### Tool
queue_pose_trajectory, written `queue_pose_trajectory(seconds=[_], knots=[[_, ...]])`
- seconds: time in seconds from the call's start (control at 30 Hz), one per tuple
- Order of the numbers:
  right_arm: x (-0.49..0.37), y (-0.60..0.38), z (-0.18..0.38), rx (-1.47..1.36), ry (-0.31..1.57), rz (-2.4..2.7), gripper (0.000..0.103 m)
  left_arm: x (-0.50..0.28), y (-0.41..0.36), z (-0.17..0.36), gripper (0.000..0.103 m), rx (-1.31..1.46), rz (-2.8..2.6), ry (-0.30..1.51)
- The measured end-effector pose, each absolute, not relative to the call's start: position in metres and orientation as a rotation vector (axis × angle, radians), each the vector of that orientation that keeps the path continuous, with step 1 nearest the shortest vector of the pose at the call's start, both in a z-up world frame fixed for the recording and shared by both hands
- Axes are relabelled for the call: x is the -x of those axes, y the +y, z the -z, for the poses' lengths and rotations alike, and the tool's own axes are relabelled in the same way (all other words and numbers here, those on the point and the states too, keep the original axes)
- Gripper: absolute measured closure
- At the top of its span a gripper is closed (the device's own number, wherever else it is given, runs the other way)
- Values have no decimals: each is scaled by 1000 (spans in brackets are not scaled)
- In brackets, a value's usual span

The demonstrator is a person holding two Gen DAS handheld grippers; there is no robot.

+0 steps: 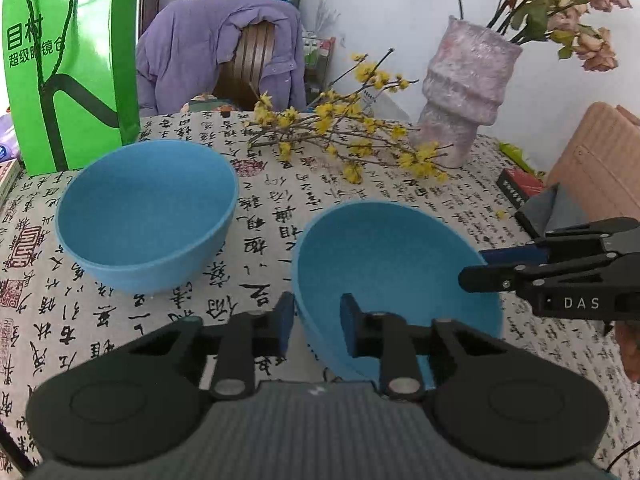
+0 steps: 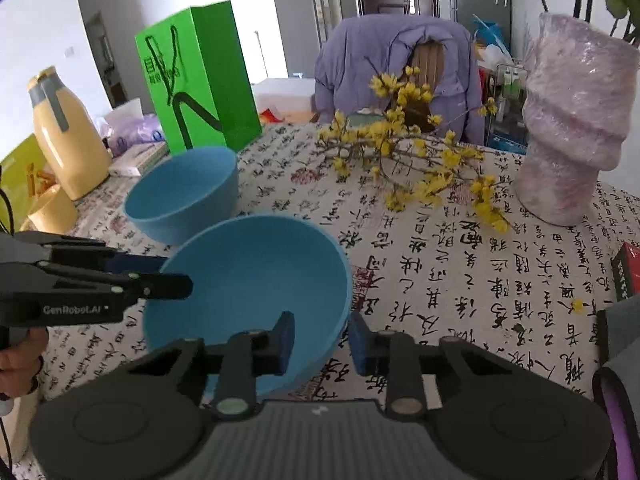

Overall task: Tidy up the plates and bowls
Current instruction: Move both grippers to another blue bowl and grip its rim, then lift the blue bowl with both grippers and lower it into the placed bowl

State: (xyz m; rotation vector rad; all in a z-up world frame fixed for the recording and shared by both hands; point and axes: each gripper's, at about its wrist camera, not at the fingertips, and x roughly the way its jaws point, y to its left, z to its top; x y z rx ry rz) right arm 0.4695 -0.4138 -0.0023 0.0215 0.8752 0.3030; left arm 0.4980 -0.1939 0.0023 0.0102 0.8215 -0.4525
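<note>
two grippers on the rim of the near blue bowl

two blue bowls sit on a table point(image 1: 360, 200) covered by a cloth printed with black calligraphy. the far bowl point(image 1: 148, 216) stands upright toward the left, near a green paper bag point(image 1: 68, 68). the near bowl point(image 1: 392, 276) is tilted, its opening turned up and toward the far side, and both grippers meet it.

the left gripper point(image 1: 316, 326) has its jaws drawn narrow over the bowl's left rim: one blue pad sits outside the wall, the other inside, and they appear to press on the rim. the right gripper point(image 2: 322, 344) does the same at the opposite rim, one pad inside the bowl and one outside, jaws narrow and closed on the wall. in the left wrist view the right gripper reaches in from the right edge; in the right wrist view the left gripper comes in from the left, with part of a hand point(image 2: 18, 360) below it.

beyond the bowls lie branches with yellow blossoms point(image 1: 344, 136), next to a pale pink ribbed vase point(image 1: 464, 88) holding dried roses. a purple jacket point(image 1: 224, 52) hangs over a chair at the far side of the table. a cream jug point(image 2: 64, 136) stands at far left.
</note>
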Motion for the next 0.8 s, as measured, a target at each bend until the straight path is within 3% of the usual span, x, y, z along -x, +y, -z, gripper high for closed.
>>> queue_pose_trajectory(seconds=[0.07, 0.43, 0.8], knots=[[-474, -417, 6, -33, 885, -298, 89, -502, -192, 0, 89, 1, 447, 825], [-460, -422, -11, -43, 874, -279, 92, -486, -196, -18, 92, -5, 443, 811], [-374, -425, -85, -27, 791, -256, 93, -396, -202, -85, 92, -40, 480, 712]])
